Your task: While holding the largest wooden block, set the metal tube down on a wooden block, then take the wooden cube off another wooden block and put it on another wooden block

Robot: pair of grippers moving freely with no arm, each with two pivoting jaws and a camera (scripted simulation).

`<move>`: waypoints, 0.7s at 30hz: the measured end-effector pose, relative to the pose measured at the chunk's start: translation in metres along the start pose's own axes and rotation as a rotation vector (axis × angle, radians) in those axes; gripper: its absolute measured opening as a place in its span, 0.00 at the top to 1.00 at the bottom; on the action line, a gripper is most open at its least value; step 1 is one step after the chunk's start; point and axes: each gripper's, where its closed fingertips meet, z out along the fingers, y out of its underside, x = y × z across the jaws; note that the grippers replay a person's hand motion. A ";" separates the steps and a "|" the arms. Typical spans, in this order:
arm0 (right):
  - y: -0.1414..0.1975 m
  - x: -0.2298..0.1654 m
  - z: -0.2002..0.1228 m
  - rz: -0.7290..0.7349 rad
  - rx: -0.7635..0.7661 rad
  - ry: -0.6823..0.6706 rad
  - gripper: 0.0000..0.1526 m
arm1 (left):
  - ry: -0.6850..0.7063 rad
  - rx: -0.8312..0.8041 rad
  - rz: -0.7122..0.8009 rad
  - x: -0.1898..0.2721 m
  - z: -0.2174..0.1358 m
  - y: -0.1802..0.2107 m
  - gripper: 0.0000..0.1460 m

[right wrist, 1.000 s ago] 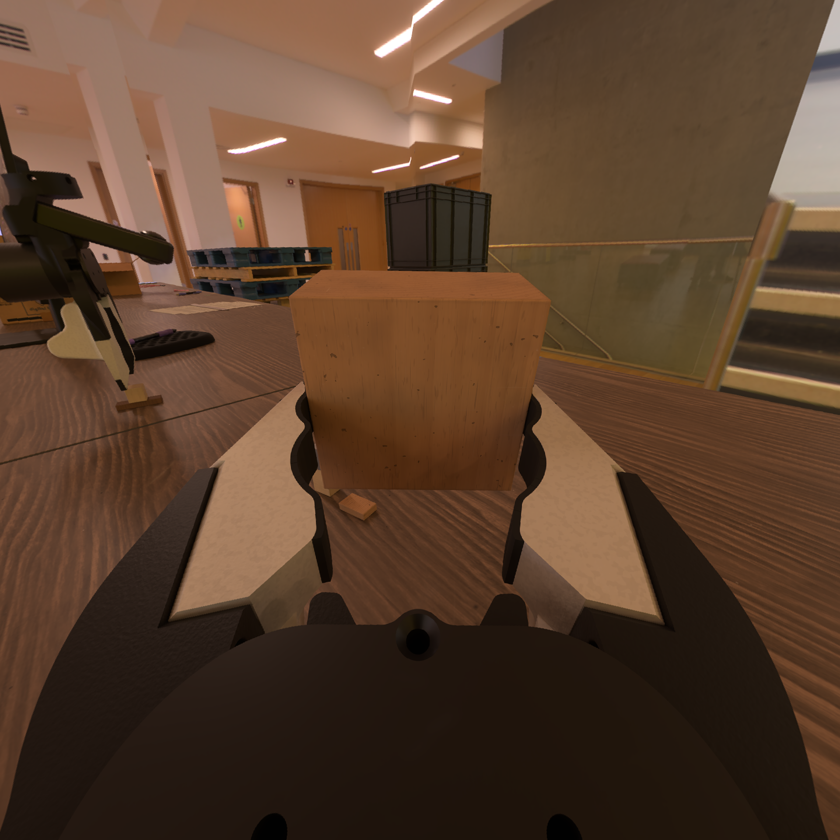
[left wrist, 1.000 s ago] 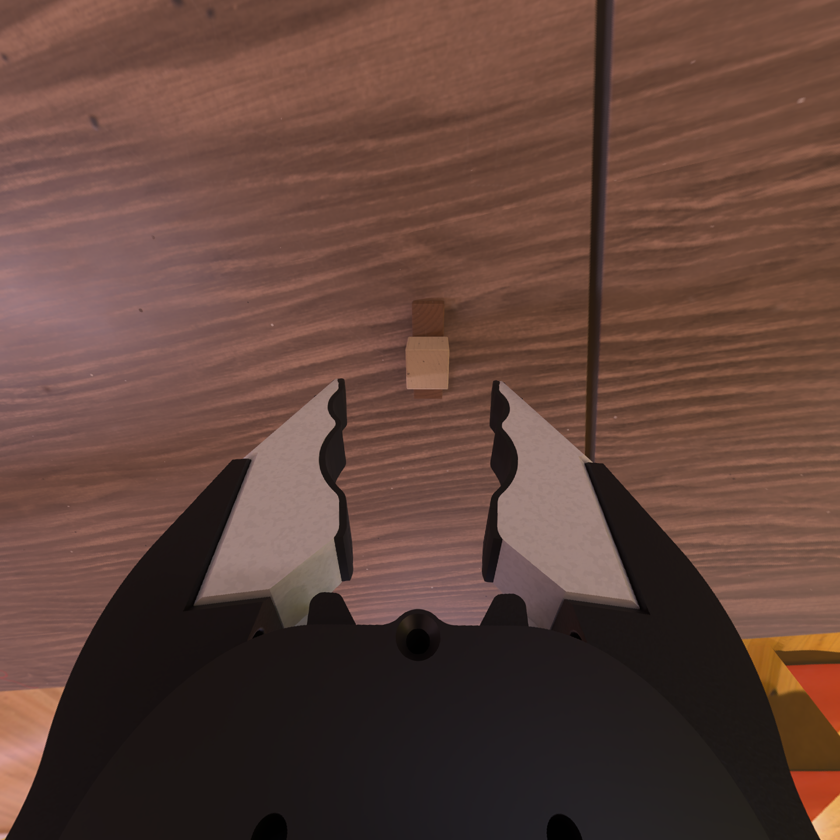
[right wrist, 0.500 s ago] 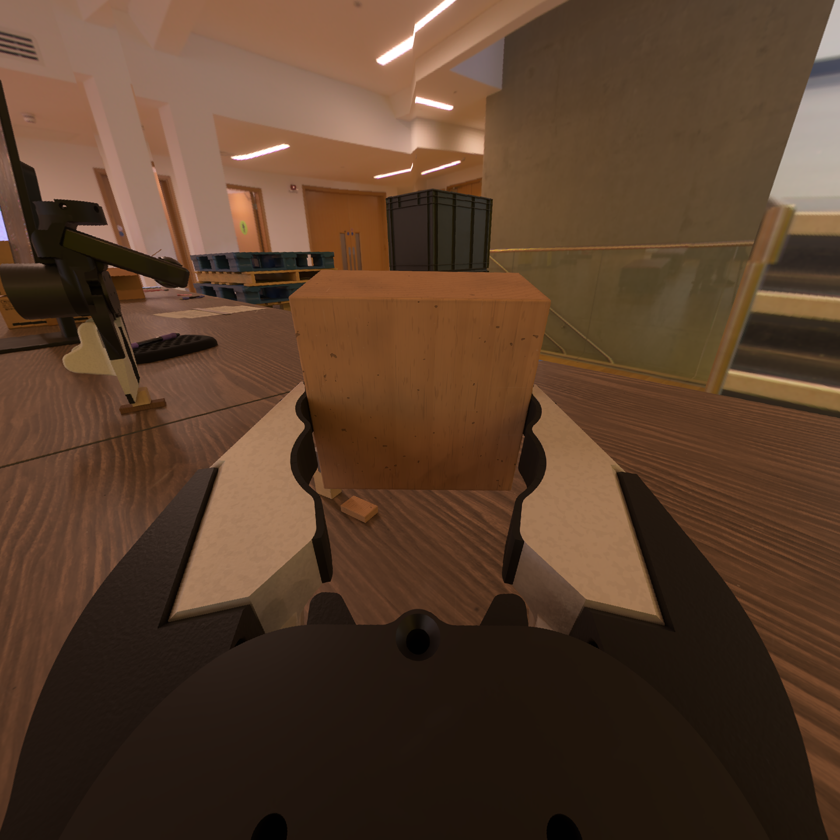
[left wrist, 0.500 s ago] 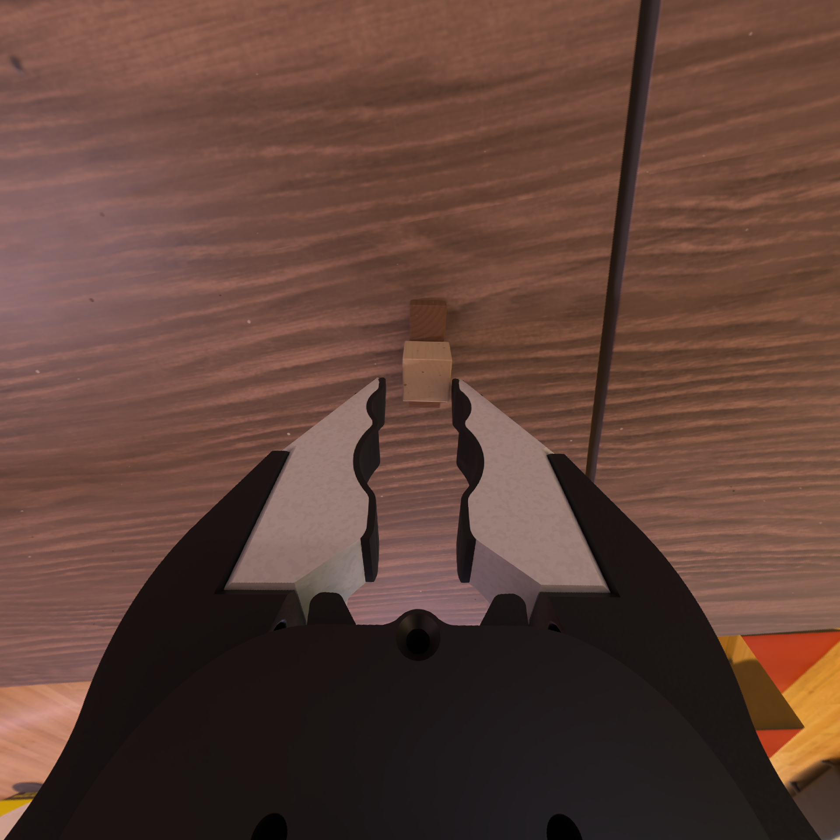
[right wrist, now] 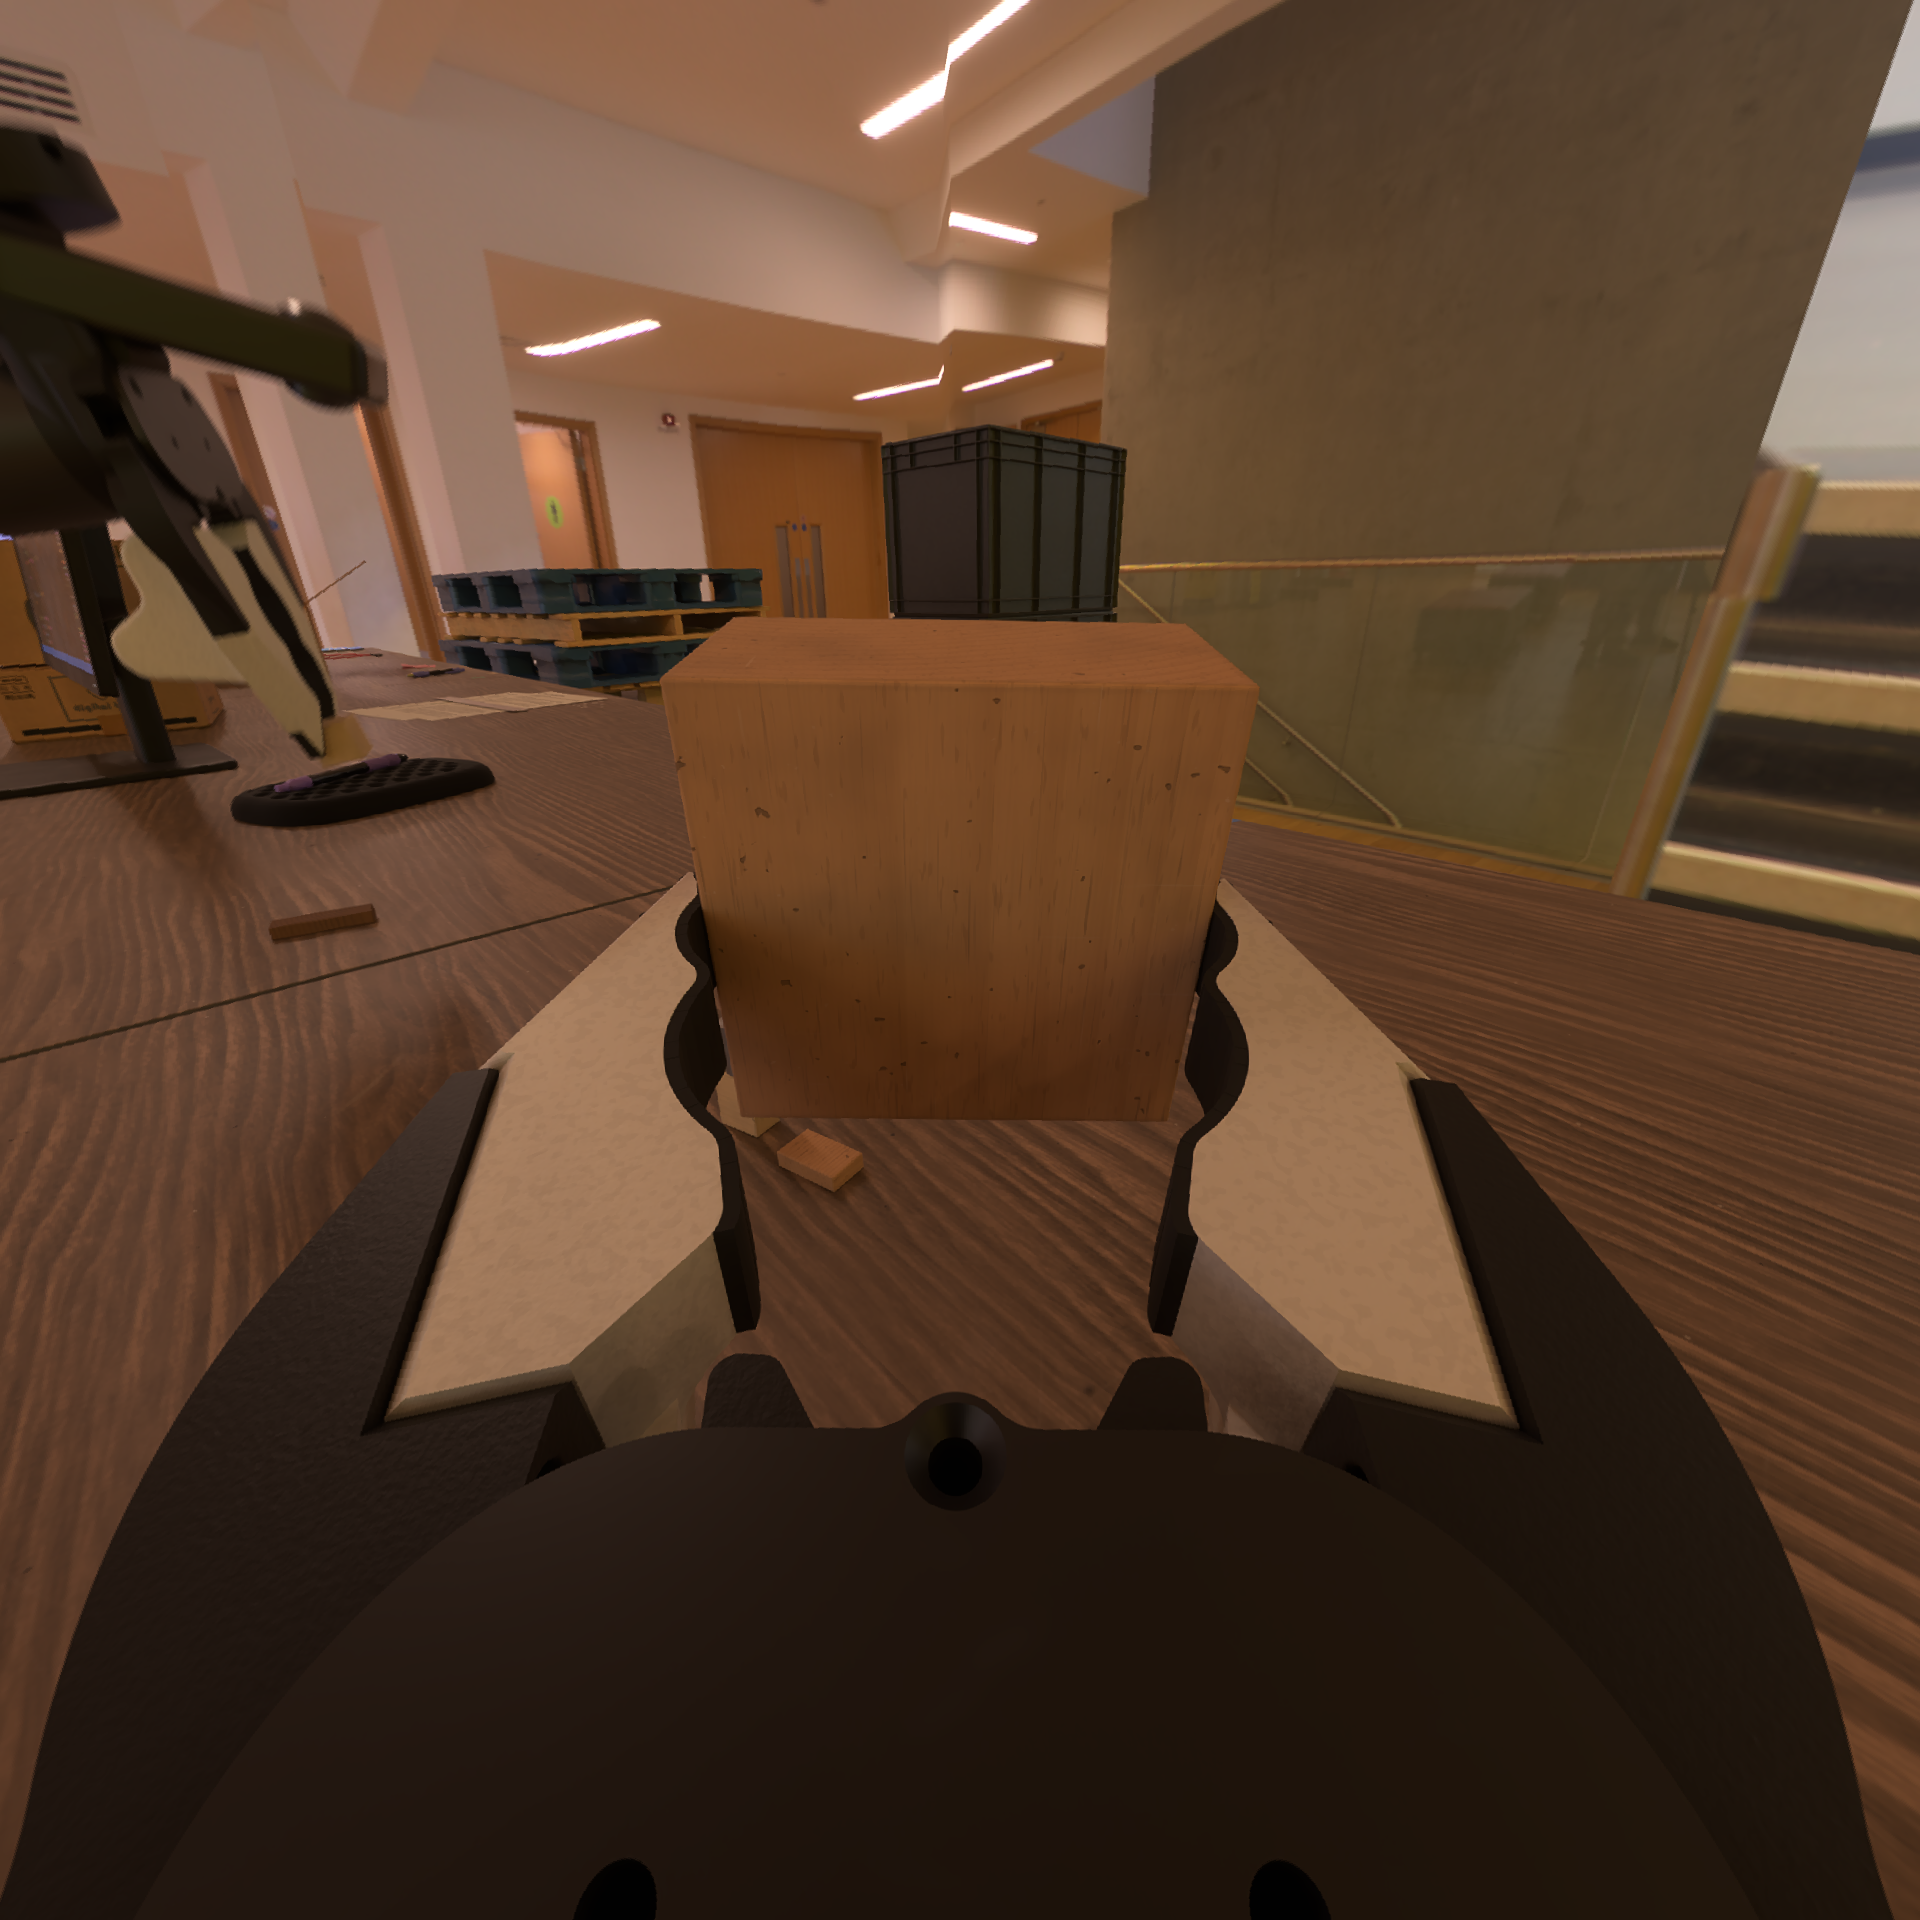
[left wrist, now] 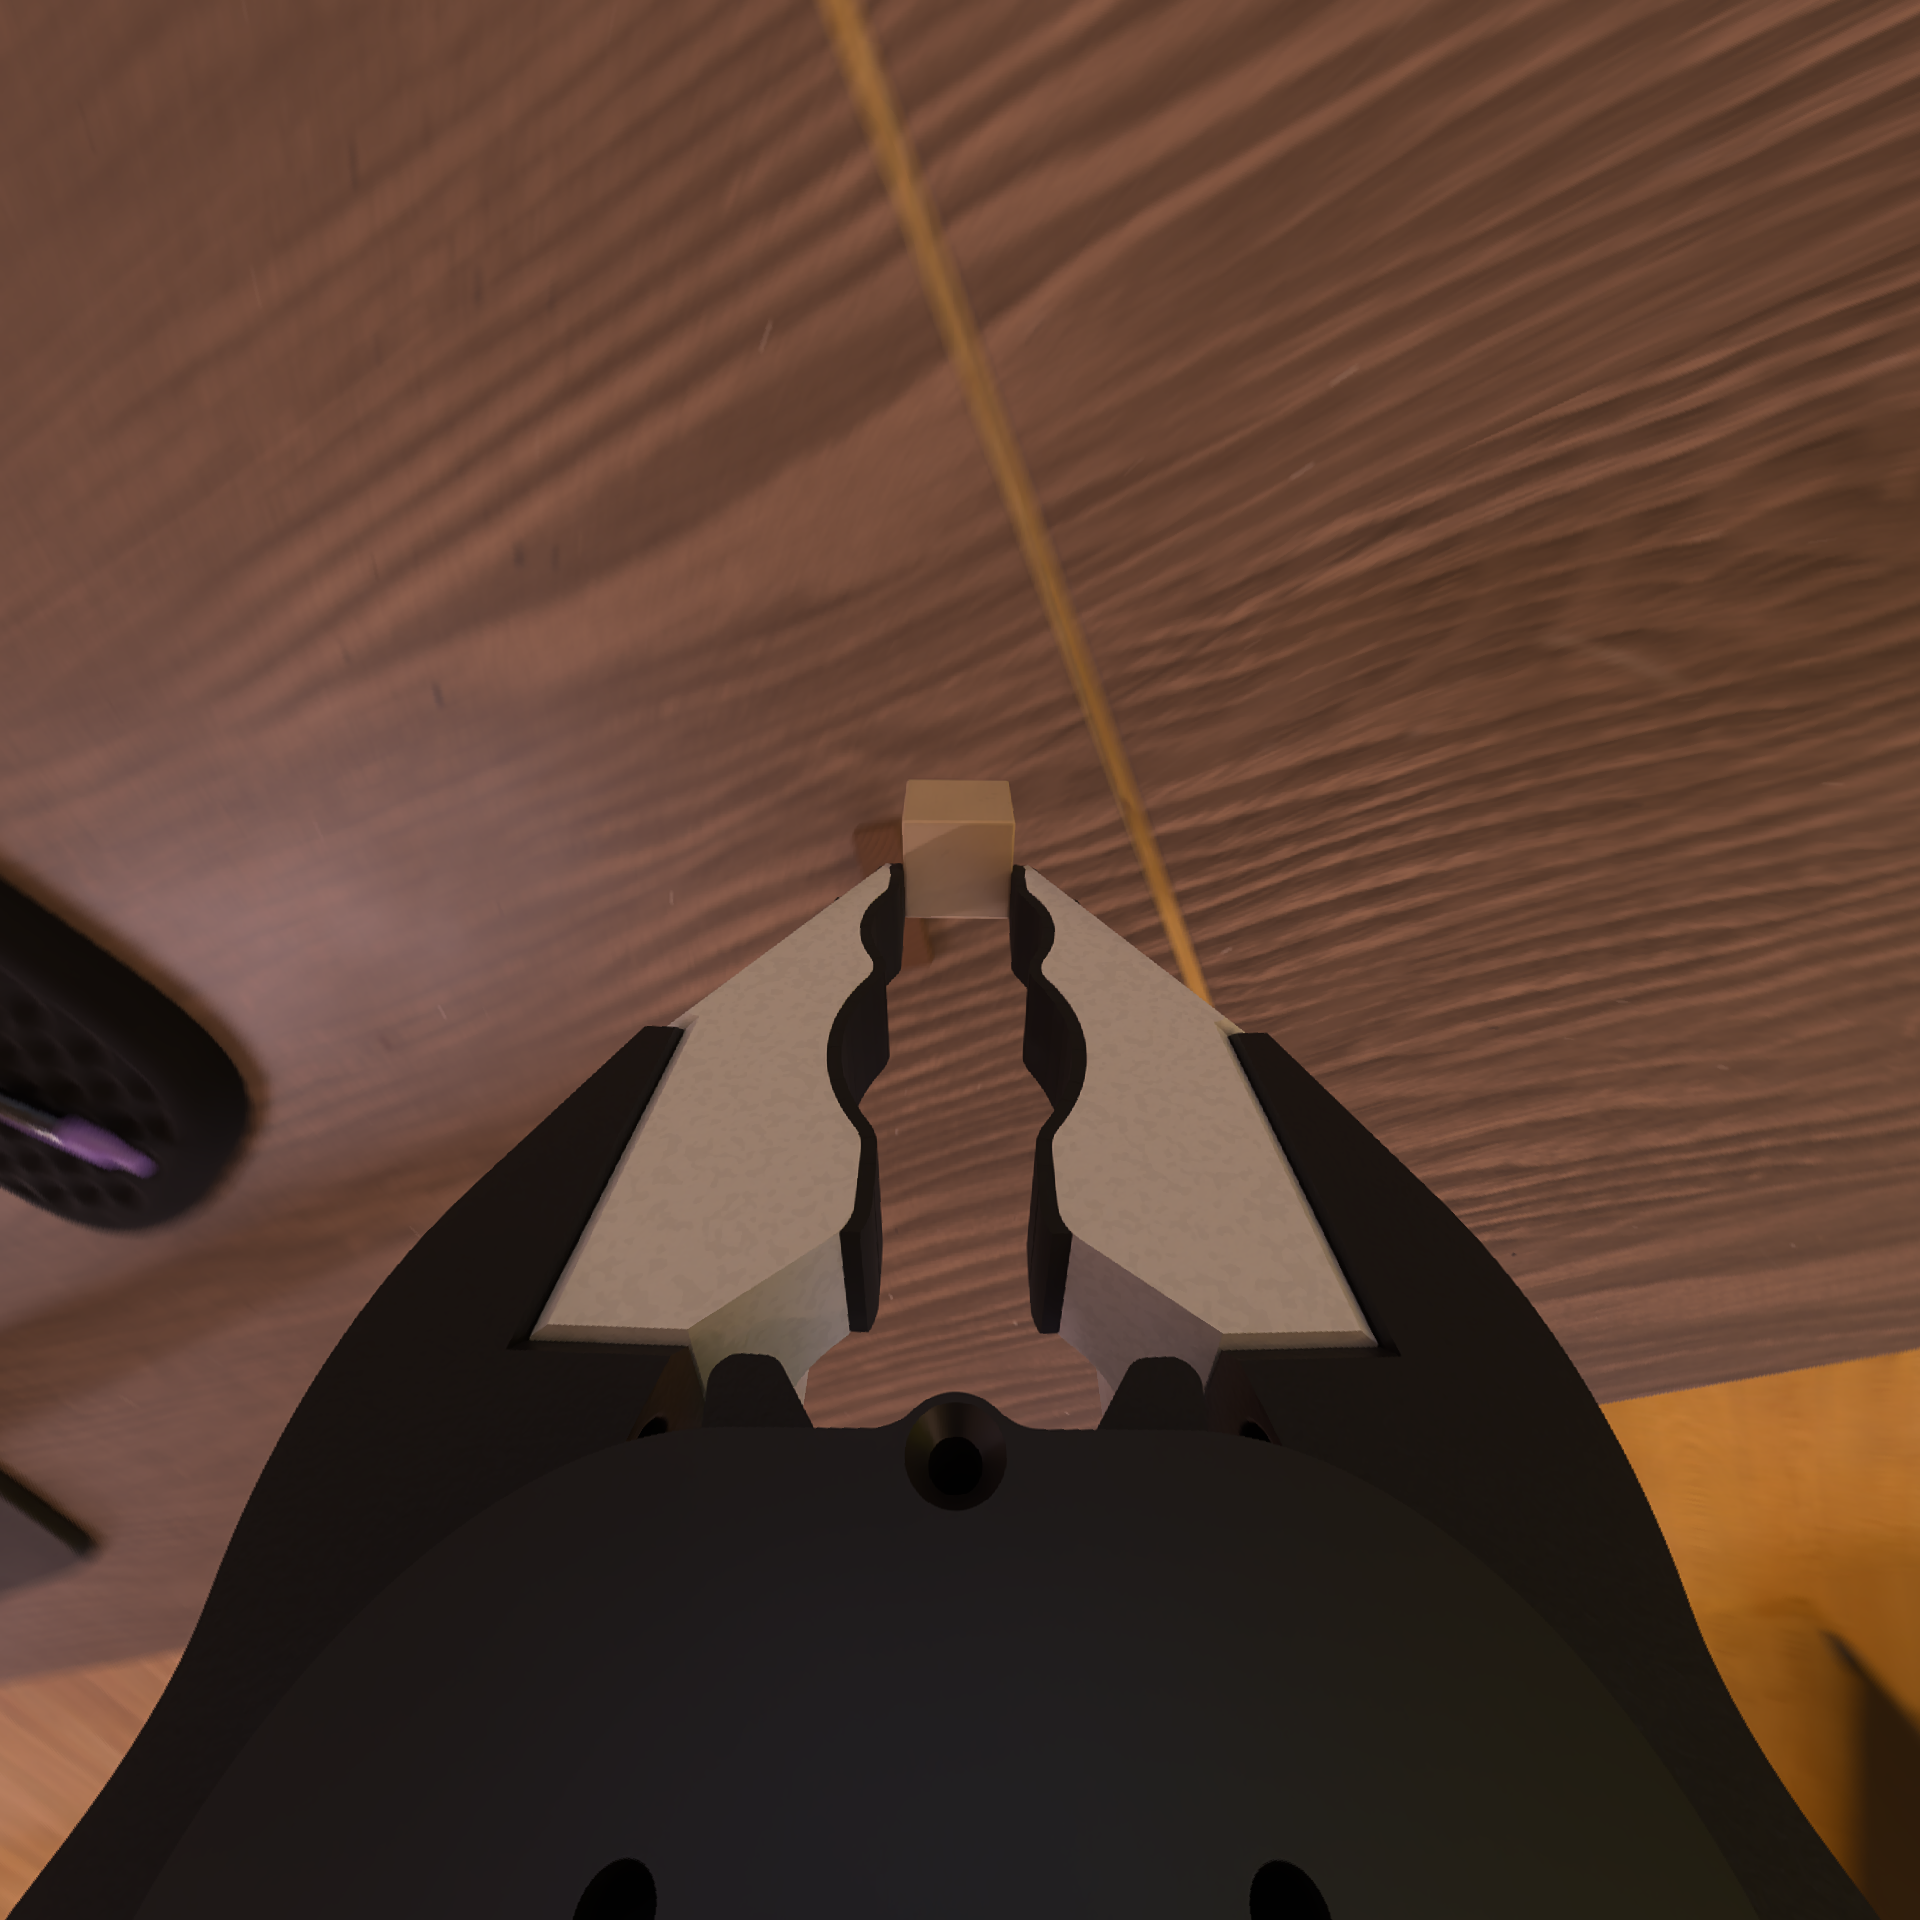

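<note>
The dark wood-grain table point(right wrist: 1558, 1091) fills the lower half of the right wrist view and nearly all of the left wrist view. At the centre of the right wrist view the largest wooden block point(right wrist: 956, 873) stands upright, clamped on both sides by the right gripper point(right wrist: 956, 997). At the upper left of that frame the left gripper point(right wrist: 301, 717) hangs raised above the table. A black perforated pad point(right wrist: 364, 774) lies below it, and a flat brown block point(right wrist: 322, 921) rests alone lower left. A small tan block point(right wrist: 821, 1158) lies under the big block's lower left corner. In the left wrist view, the left gripper point(left wrist: 956, 888) pinches the pale wooden cube point(left wrist: 956, 862) at its fingertips, mid-frame
</note>
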 end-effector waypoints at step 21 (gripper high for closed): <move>-0.001 0.003 -0.001 0.019 0.010 0.015 0.40 | 0.219 0.062 0.805 0.251 0.035 -0.178 0.87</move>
